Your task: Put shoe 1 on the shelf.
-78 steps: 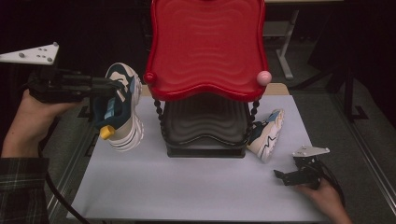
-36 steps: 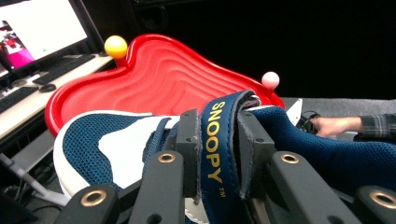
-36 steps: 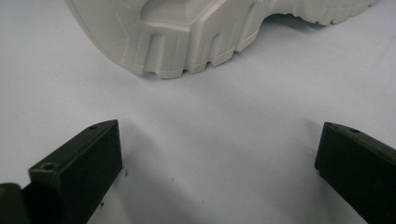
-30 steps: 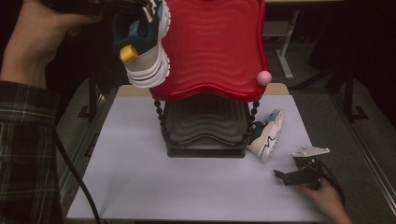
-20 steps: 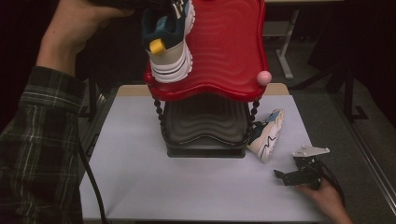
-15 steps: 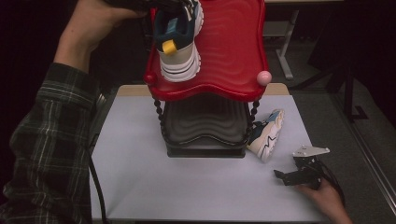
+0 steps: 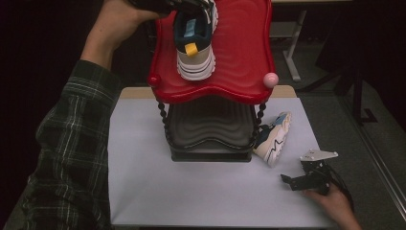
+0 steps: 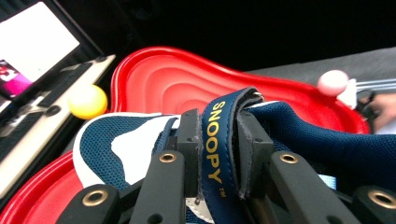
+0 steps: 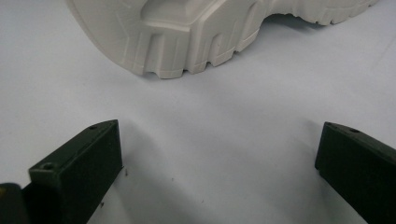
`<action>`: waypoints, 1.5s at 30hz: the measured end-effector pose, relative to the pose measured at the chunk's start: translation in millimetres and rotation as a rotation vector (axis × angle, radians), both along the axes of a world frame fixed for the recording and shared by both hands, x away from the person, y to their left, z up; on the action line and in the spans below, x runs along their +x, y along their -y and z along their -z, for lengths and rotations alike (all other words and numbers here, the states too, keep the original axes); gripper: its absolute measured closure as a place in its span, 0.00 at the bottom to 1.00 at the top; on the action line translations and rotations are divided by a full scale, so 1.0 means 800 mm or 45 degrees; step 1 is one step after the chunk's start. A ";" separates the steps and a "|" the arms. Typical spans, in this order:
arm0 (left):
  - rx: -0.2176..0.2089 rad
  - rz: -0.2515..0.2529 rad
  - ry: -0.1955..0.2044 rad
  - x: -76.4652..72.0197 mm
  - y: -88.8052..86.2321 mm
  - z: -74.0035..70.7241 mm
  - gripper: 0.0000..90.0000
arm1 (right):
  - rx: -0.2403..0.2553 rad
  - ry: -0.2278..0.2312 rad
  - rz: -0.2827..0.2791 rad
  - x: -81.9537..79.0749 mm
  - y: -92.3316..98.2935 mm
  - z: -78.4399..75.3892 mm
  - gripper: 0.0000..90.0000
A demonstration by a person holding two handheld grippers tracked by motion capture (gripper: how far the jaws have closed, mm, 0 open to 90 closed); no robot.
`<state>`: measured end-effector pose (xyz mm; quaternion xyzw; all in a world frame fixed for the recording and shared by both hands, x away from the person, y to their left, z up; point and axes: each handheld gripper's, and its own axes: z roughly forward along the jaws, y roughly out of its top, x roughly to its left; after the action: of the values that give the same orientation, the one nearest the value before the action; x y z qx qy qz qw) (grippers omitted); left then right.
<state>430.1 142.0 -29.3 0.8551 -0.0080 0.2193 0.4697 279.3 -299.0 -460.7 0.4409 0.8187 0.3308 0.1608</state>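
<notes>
1. The left tongs [image 8: 218, 154] are clamping the navy pull strap [image 8: 219, 140] printed "SNOOPY" at the heel of a navy-and-white sneaker [image 7: 194, 45]; the pads are pressing on both faces of the strap.
2. The sneaker is sitting at the top red tray [image 7: 239, 72] of a two-tier rack, toward that tray's left half, its cream heel pointing toward the tray's near rim; whether the sole is resting fully on the tray cannot be told.
3. The rack is standing at the far middle of the counter [image 7: 191, 191], with a black lower tray [image 7: 210, 129] beneath the red one.
4. A pink knob [image 7: 271, 79] is capping the red tray's near right corner.
5. A second sneaker [image 7: 274, 139] is lying on its side on the counter, just beside the rack's right post.
6. The right tongs [image 7: 306, 177] are resting near the counter's near right corner, jaws standing wide apart and gripping nothing, pointing at that sneaker's pale sole [image 9: 187, 32].
</notes>
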 end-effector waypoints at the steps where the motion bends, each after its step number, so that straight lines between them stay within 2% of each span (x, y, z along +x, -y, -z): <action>1: 0.010 -0.003 0.006 0.000 0.001 0.001 0.82 | 0.000 0.000 0.000 0.000 0.000 0.000 0.00; 8: 0.032 -0.008 0.019 -0.003 0.003 0.011 0.82 | 0.000 0.000 0.000 0.000 0.000 0.000 0.00; 13: 0.026 -0.021 0.002 -0.005 0.004 0.014 0.80 | 0.000 -0.001 -0.002 0.000 0.000 0.000 0.00; 14: 0.024 -0.035 0.003 -0.006 0.005 0.013 0.77 | -0.001 -0.001 -0.001 0.000 0.000 0.000 0.00; 16: 0.017 -0.060 -0.003 -0.007 0.003 0.013 0.64 | -0.001 -0.001 -0.001 0.000 0.000 0.000 0.00; 20: -0.023 -0.077 -0.033 -0.012 -0.006 0.010 0.49 | 0.000 -0.001 -0.002 0.000 0.000 0.000 0.00; 24: -0.082 -0.087 -0.050 -0.023 -0.025 0.009 0.42 | 0.000 -0.001 -0.002 0.000 0.000 0.000 0.00; 26: -0.093 -0.096 -0.058 -0.027 -0.037 0.010 0.40 | -0.001 -0.001 -0.002 0.000 0.000 0.000 0.00; 28: -0.127 -0.103 -0.071 -0.034 -0.052 0.012 0.38 | -0.001 -0.001 -0.002 0.000 0.000 0.000 0.00; 34: -0.174 -0.132 -0.119 -0.052 -0.097 0.022 0.33 | -0.001 -0.001 -0.002 0.000 0.000 0.000 0.00; 41: -0.201 -0.172 -0.192 -0.076 -0.142 0.056 0.29 | -0.001 -0.001 -0.002 0.000 0.000 0.000 0.00; 45: -0.192 -0.197 -0.221 -0.088 -0.157 0.080 0.28 | -0.001 -0.002 -0.002 0.000 0.000 0.000 0.00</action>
<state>359.5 267.7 -93.3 0.8312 0.1151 0.1800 0.5132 279.4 -299.0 -460.6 0.4404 0.8193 0.3304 0.1601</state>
